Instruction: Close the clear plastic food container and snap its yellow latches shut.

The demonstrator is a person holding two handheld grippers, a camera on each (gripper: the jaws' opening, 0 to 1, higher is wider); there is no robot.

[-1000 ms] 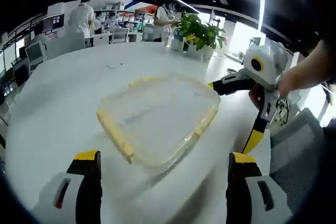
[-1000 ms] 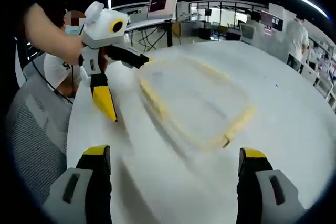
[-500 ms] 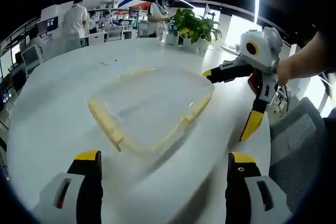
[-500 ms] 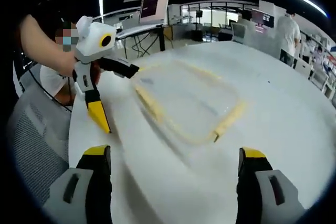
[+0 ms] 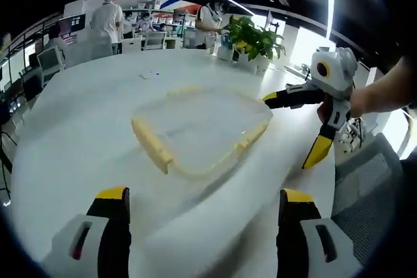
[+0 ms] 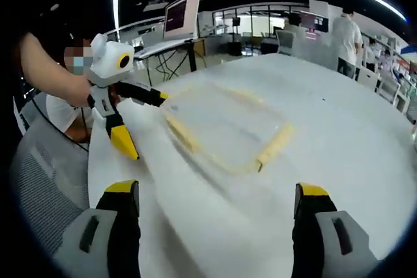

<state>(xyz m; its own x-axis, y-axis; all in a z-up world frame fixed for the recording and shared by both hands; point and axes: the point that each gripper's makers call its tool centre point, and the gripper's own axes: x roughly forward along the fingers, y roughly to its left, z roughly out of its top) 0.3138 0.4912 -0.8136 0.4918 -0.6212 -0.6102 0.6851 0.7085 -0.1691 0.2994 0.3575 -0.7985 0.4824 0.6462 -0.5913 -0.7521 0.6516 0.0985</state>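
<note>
- Left gripper view: my left tool (image 5: pixel 199 229) rises from the bottom with its two yellow-tipped jaws spread wide and nothing between them.
- The clear container (image 5: pixel 201 131) lies flat on the white table (image 5: pixel 71 135), ahead of my left tool and well apart from it, its lid resting on top.
- A yellow latch (image 5: pixel 151 142) runs along the container's near-left edge, and another (image 5: pixel 253 139) along its right edge.
- My right tool (image 5: pixel 311 122) comes in from the right, held in my hand (image 5: pixel 365 99); its jaws are spread, the upper tip just at the container's far right corner, the lower one hanging apart over the table.
- Behind the table stands a potted plant (image 5: pixel 253 40); people stand among desks in the office beyond.
- Right gripper view: my right tool (image 6: pixel 215 226) shows its jaws spread wide, holding nothing.
- The container (image 6: pixel 225 128) lies ahead on the table (image 6: pixel 352 135), apart from these jaws, with a yellow latch (image 6: pixel 273 146) on its right edge and one (image 6: pixel 182 136) on its left.
- My left tool (image 6: pixel 133 118) enters from the left, jaws open, one tip near the container's far left corner; whether it touches I cannot tell.
- A monitor (image 6: pixel 182 14) stands on a desk behind.
</note>
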